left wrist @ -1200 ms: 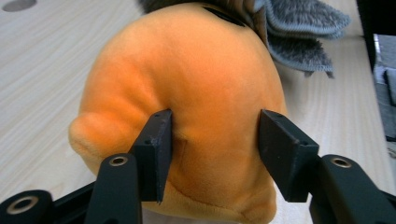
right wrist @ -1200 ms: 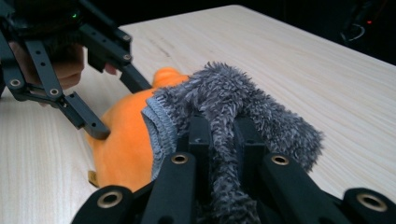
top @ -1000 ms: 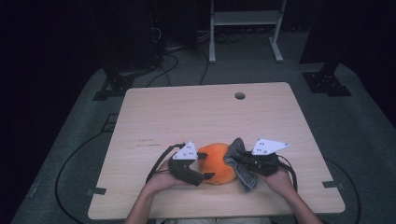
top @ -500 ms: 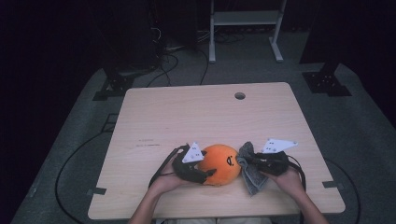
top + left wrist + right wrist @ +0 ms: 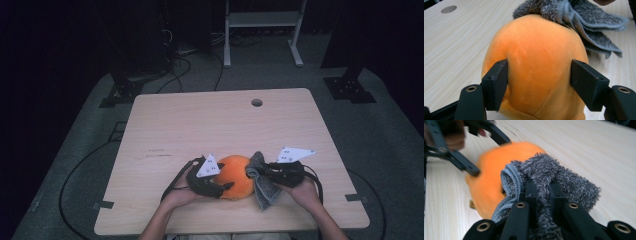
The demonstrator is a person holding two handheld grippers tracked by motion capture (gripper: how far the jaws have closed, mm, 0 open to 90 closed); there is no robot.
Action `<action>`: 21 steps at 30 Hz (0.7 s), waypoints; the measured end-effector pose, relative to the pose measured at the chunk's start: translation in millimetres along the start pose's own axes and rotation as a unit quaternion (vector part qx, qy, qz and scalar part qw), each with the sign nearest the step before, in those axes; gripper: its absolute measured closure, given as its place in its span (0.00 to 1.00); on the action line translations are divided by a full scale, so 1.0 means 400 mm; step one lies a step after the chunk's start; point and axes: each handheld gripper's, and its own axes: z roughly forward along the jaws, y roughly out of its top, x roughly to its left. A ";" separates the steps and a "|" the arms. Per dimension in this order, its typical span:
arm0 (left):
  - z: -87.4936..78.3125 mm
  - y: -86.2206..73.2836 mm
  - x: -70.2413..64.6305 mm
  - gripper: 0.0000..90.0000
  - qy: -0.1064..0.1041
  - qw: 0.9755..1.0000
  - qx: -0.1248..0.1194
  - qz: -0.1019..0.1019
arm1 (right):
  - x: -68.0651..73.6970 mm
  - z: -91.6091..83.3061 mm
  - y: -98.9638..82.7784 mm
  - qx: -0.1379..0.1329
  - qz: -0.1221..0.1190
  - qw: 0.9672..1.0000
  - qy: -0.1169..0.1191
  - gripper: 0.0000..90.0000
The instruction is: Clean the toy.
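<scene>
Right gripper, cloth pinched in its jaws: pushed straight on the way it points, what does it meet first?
Probably the orange plush ball. The right gripper is shut on the grey cloth, whose front already lies against the ball, so the cloth would press in first; depth is unclear.

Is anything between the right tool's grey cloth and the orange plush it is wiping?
Nothing visible. The right tool is shut on the grey cloth, which lies directly against the orange plush. The left tool straddles the plush's opposite side, its jaws just closing.
</scene>
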 end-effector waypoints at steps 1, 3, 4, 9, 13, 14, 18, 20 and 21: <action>0.001 0.002 -0.002 0.35 0.002 1.000 0.000 0.002 | -0.008 -0.006 -0.008 0.007 0.008 1.000 -0.005 0.89; 0.003 0.005 -0.006 0.35 0.004 1.000 0.001 0.007 | -0.017 -0.015 -0.015 0.015 0.016 1.000 -0.016 0.89; 0.003 0.005 -0.007 0.35 0.003 1.000 0.004 0.010 | -0.017 -0.020 -0.015 0.011 0.020 1.000 -0.016 0.89; 0.003 0.010 -0.010 0.35 -0.001 1.000 0.000 0.011 | 0.032 -0.013 0.044 -0.026 -0.017 1.000 0.003 0.89; -0.026 0.029 0.009 0.24 -0.018 0.999 -0.027 -0.018 | 0.062 0.017 0.040 -0.006 -0.041 0.999 0.003 0.89; -0.031 0.033 0.013 0.21 -0.021 0.999 -0.036 -0.030 | 0.063 0.013 0.036 -0.006 -0.041 0.999 0.005 0.89; -0.024 0.042 0.014 0.16 0.019 0.999 -0.013 -0.028 | 0.065 -0.001 0.020 -0.002 -0.049 0.999 0.006 0.89; -0.011 0.038 0.016 0.13 0.029 0.999 0.009 -0.032 | 0.062 -0.007 0.013 0.000 -0.050 0.999 0.007 0.89; -0.007 0.034 0.015 0.14 0.017 0.999 0.007 -0.040 | 0.059 -0.009 0.010 0.000 -0.049 0.999 0.007 0.89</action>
